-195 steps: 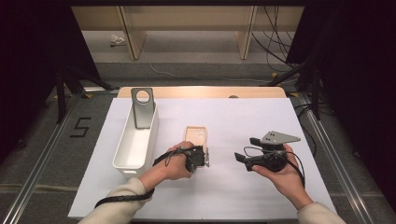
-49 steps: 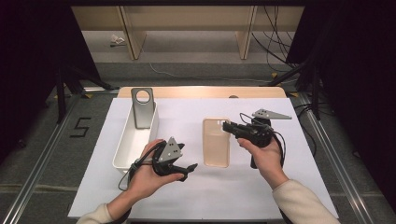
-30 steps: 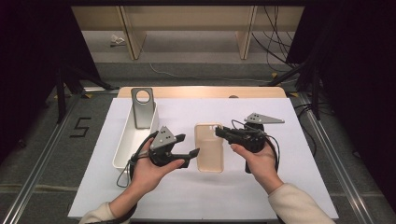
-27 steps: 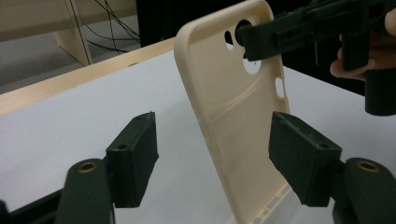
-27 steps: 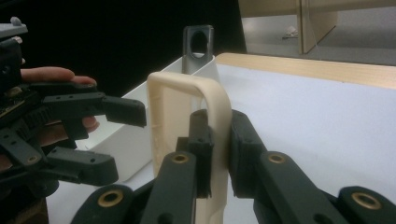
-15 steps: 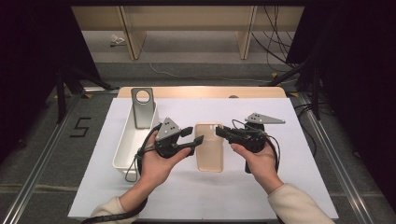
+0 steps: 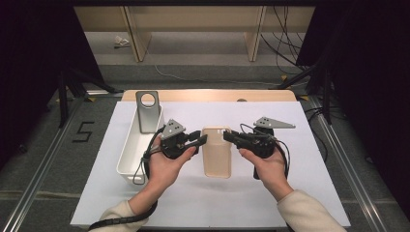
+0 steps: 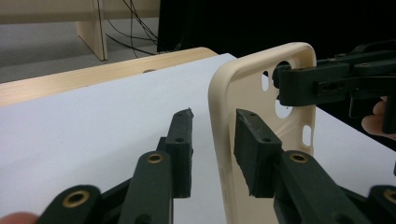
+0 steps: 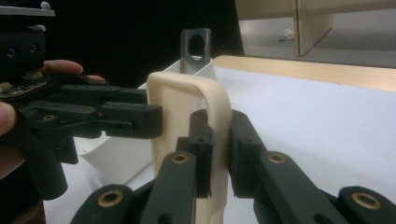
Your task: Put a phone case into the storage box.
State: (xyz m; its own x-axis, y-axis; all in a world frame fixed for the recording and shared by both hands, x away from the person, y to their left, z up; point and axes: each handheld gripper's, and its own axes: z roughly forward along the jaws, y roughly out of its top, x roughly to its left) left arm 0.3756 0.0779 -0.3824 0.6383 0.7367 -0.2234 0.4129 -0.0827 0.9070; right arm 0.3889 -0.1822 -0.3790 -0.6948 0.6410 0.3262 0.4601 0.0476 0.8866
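Two grippers meet at the beige phone case, held up off the desk, right of the white bin. Your right gripper is clamped on the case's rim. Your left gripper has just been closing; the case's edge stands between its jaws with a gap left on the outer side, not yet pinched.

A white rectangular bin lay on the white-covered table, at its left. A grey phone case with a round cut-out leaned upright at the bin's far end.
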